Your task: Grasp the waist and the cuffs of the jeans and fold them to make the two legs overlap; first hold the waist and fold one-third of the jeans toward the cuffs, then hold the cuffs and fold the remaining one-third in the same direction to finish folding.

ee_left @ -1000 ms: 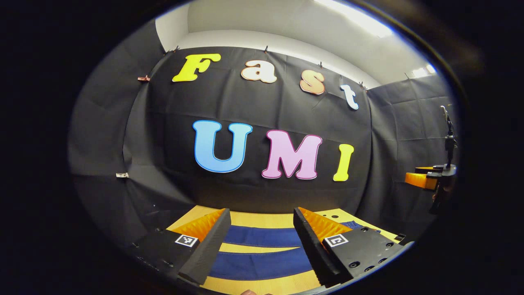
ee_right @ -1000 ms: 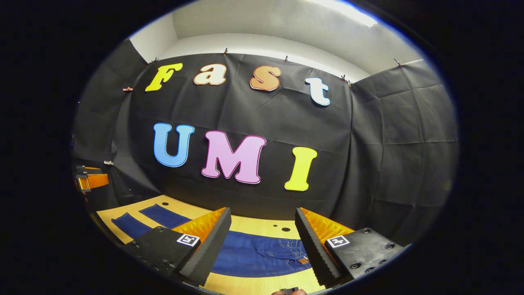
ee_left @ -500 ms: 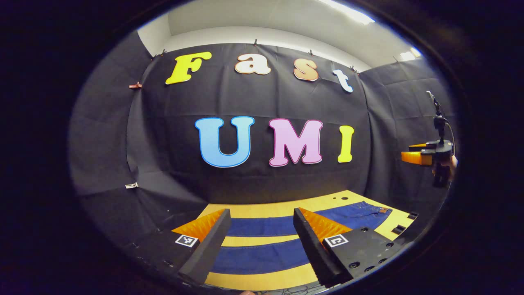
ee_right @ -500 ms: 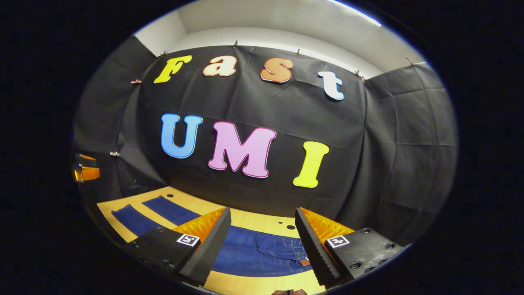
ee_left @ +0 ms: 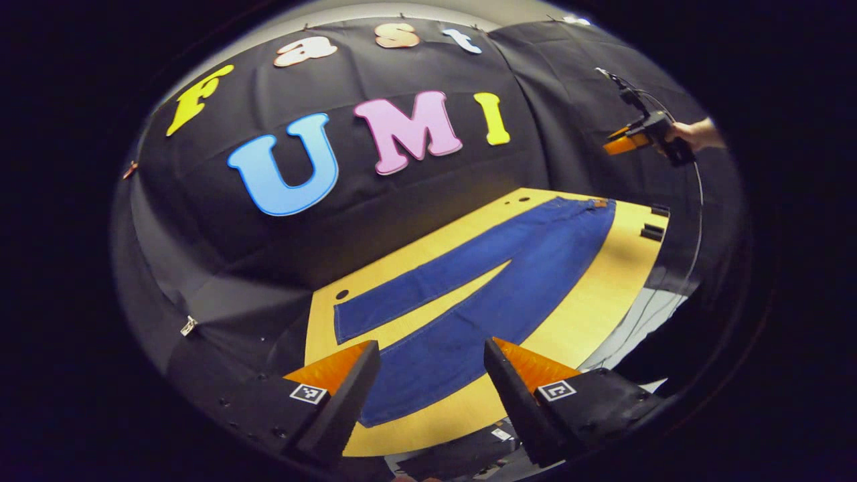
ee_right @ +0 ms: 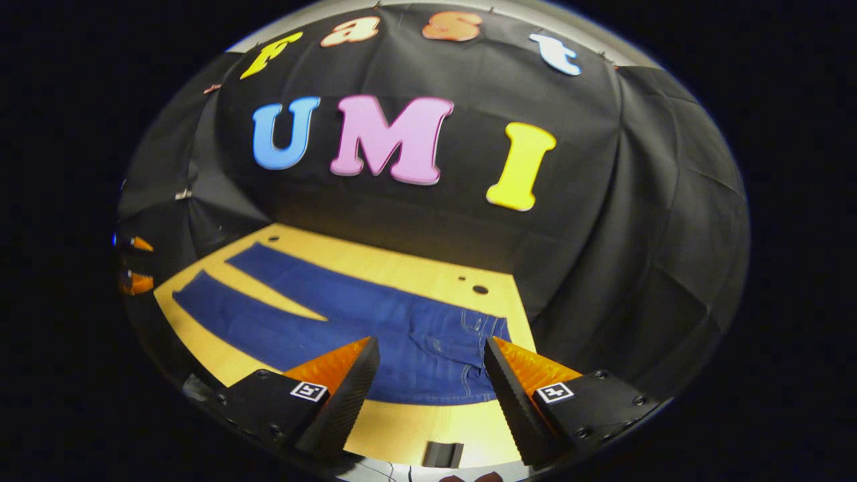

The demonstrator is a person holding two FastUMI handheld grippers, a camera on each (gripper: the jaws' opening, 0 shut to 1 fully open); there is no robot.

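Blue denim jeans [ee_left: 495, 281] flat on yellow wooden table [ee_left: 589, 301], legs apart, unfolded. Left gripper [ee_left: 428, 388], right gripper [ee_right: 428, 385] spread, empty, cuffs at 12 o'clock. All folds pending.

A yellow wooden surface [ee_left: 602, 294] is seen, w/ small round holes [ee_right: 479, 290] drilled near its far edge. Black cloth wall [ee_right: 602, 221] is hung behind and at the sides. Two small black blocks [ee_left: 653, 231] are fixed at one surface edge; another black block [ee_right: 443, 454] at the near edge.
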